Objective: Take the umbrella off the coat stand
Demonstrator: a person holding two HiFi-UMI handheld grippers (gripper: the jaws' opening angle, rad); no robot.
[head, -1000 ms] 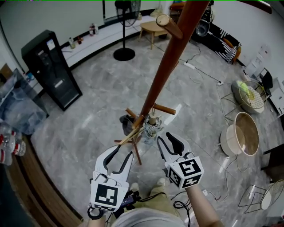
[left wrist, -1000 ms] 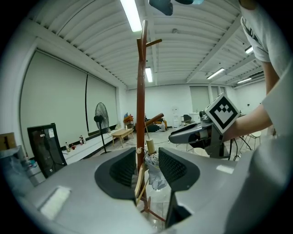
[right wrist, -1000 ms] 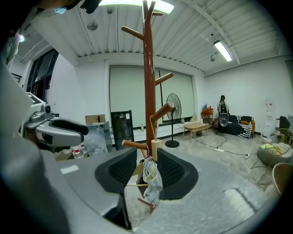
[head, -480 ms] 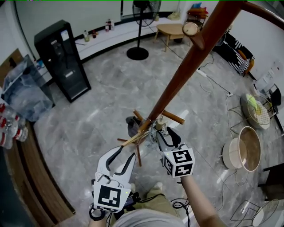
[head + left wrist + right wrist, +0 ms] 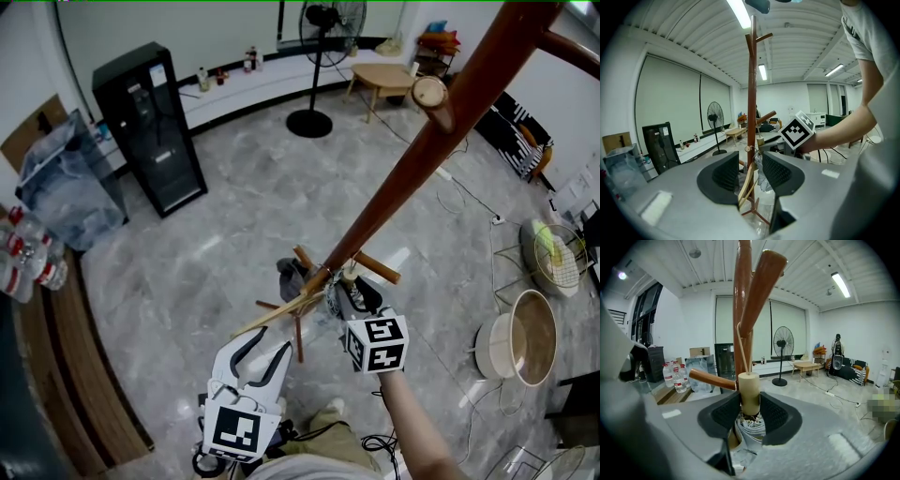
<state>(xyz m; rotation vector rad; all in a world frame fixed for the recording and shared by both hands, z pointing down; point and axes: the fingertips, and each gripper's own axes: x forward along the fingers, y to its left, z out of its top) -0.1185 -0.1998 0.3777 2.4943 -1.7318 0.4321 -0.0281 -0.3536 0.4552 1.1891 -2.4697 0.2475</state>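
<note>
A brown wooden coat stand (image 5: 422, 159) rises through the head view. A folded grey umbrella (image 5: 752, 427) hangs from one of its low pegs by a cord, with a pale wooden handle (image 5: 750, 392) on top. My right gripper (image 5: 345, 292) is at that peg. Its jaws are closing, the handle stands between them, and both pads (image 5: 724, 412) touch its sides. My left gripper (image 5: 258, 345) hangs lower and nearer to me, open and with nothing in it. Past its jaws the left gripper view shows the coat stand (image 5: 751, 93) and a light wooden hanger (image 5: 746, 185).
A black cabinet (image 5: 150, 122), a standing fan (image 5: 314, 94) and a small wooden table (image 5: 384, 77) line the far wall. Round baskets (image 5: 525, 333) and cables lie on the floor at right. Water bottles (image 5: 23, 262) stand on a counter at left.
My right gripper has moved forward and down to the peg, and the umbrella handle is now between its jaws. The left gripper has hardly moved.
</note>
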